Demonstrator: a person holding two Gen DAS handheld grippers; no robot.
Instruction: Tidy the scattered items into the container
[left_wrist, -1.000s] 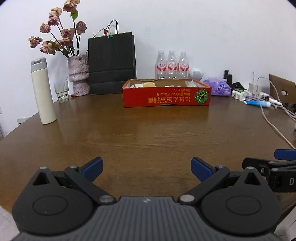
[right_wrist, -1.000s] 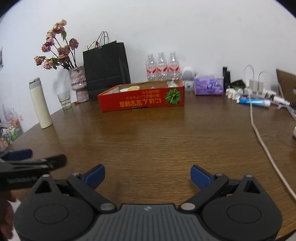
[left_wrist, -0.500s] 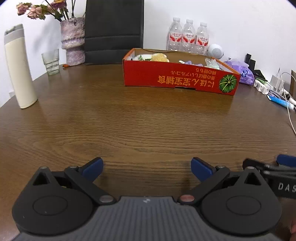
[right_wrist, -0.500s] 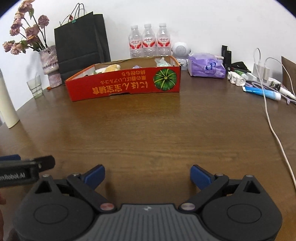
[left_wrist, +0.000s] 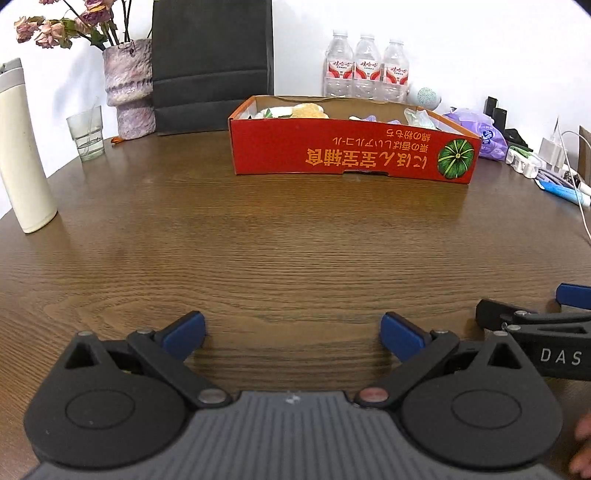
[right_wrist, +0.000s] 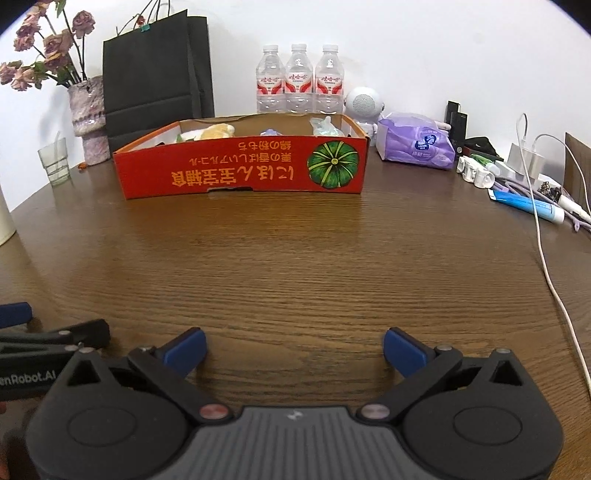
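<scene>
Red box (left_wrist: 351, 155) sits across the wooden table (left_wrist: 295, 258) from you, items inside. Your left gripper (left_wrist: 291, 330) and right gripper (right_wrist: 293, 345) gape wide, holding nothing.

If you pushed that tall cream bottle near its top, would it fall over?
Probably. The cream thermos bottle stands upright, tall and narrow on a small base, so a high push would likely tip it, and being round it might then roll on the smooth wooden table. Pushed low, it would more likely slide.
</scene>
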